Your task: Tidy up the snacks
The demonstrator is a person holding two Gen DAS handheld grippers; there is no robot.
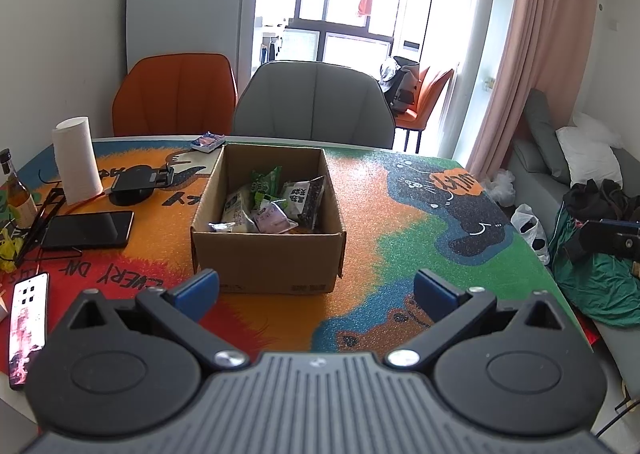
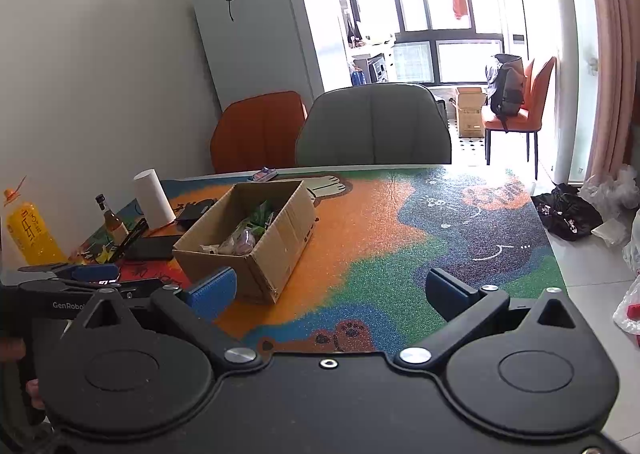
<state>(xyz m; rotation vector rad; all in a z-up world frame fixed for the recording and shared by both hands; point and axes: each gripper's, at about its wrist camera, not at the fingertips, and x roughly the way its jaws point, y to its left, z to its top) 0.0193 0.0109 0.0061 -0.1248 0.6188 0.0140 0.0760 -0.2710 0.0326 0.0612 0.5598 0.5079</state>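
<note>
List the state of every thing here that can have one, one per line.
Brown cardboard box: open-topped, upright, holding snack packets.
Left gripper: open, empty.
Right gripper: open, empty.
White paper towel roll: upright.
Small blue-and-white snack packet: lying on the table beyond the box.
Black phone: flat, screen dark.

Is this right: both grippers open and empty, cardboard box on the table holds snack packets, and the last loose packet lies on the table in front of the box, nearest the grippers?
Not quite. The loose packet lies behind the cardboard box, at the table's far edge by the chairs; the left wrist view shows it. The rest holds: left gripper and right gripper are open and empty, snack packets inside the box.
</note>
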